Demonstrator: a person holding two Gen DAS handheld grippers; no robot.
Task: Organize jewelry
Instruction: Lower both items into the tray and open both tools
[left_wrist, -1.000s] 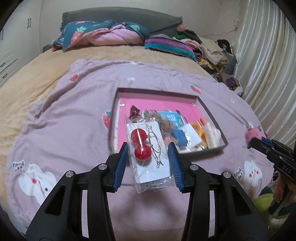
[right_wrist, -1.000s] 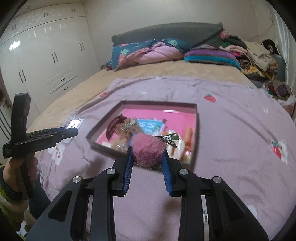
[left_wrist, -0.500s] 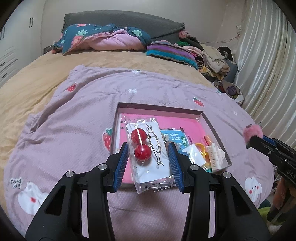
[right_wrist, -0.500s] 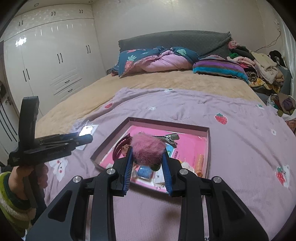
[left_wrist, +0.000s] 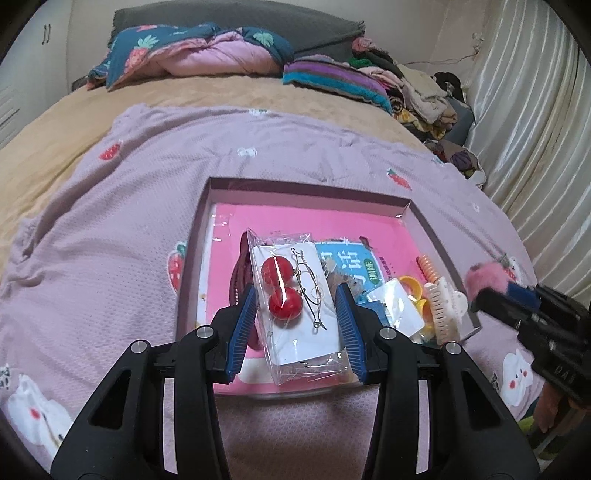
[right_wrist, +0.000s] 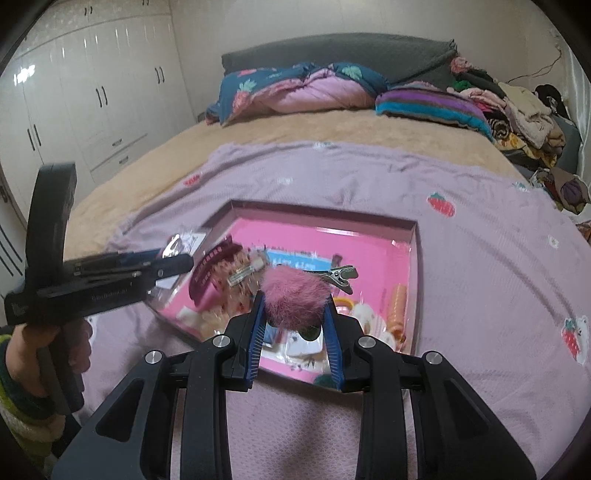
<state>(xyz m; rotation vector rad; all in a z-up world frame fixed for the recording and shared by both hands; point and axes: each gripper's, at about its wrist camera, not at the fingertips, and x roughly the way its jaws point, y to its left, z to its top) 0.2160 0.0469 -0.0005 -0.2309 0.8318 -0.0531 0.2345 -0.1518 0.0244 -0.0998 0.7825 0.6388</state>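
My left gripper (left_wrist: 297, 302) is shut on a clear packet of red ball earrings (left_wrist: 291, 299) with gold hoops on a white card. It hangs over the near left part of the shallow pink-lined box (left_wrist: 306, 188). My right gripper (right_wrist: 293, 306) is shut on a fluffy pink pompom hair clip (right_wrist: 295, 295) whose metal clip sticks out to the right. That clip hangs above the box (right_wrist: 325, 214), near its front edge. In the left wrist view the right gripper (left_wrist: 491, 291) with the pompom shows at the far right. In the right wrist view the left gripper (right_wrist: 173, 260) shows at the left.
The box holds a dark red claw clip (right_wrist: 210, 269), a blue card (left_wrist: 351, 266), a cream claw clip (left_wrist: 445, 306), an orange comb (left_wrist: 426, 267) and yellow rings. It lies on a lilac blanket (left_wrist: 110, 229) on a bed. Folded bedding (left_wrist: 207, 51) and clothes pile up behind; wardrobes (right_wrist: 92, 96) stand left.
Both grippers have moved forward and down towards the box, which now looks larger and closer. The earring packet and the pompom clip now hang over the box. Neither grip has changed.
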